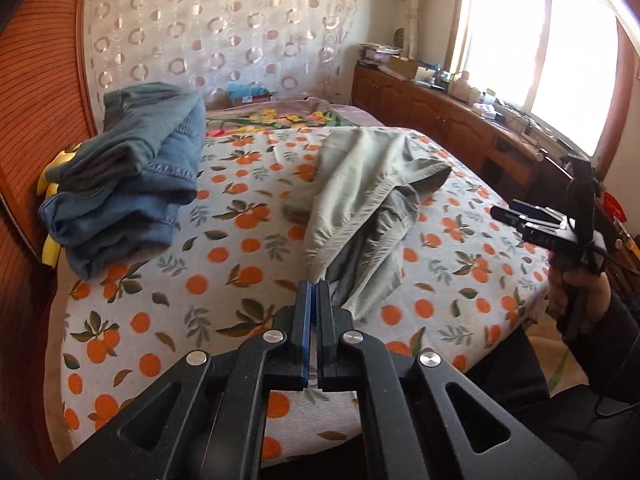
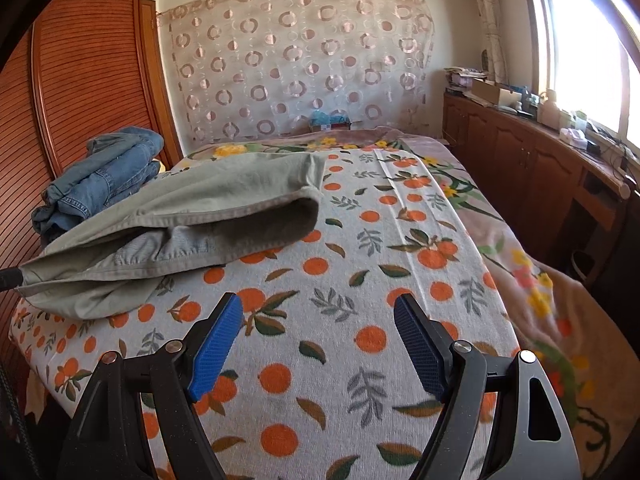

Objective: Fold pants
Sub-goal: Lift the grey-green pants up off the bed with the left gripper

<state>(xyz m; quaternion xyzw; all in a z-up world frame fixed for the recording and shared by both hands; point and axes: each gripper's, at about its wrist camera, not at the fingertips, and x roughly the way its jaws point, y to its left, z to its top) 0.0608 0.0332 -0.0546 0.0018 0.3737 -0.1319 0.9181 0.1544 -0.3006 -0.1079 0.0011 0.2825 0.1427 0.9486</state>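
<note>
Grey-green pants lie bunched on the orange-print bed cover. My left gripper is shut on a corner of them at their near end, and the cloth stretches away from its pads. In the right wrist view the pants run from the left edge toward the middle of the bed, one end gaping open. My right gripper stands open over bare cover, to the right of the pants, with nothing between its fingers. It also shows at the right of the left wrist view as the right gripper, held in a hand.
Folded blue jeans are stacked at the bed's left side against a wooden wardrobe, seen again as jeans. A low wooden cabinet with clutter runs under the window on the right. A patterned curtain hangs behind the bed.
</note>
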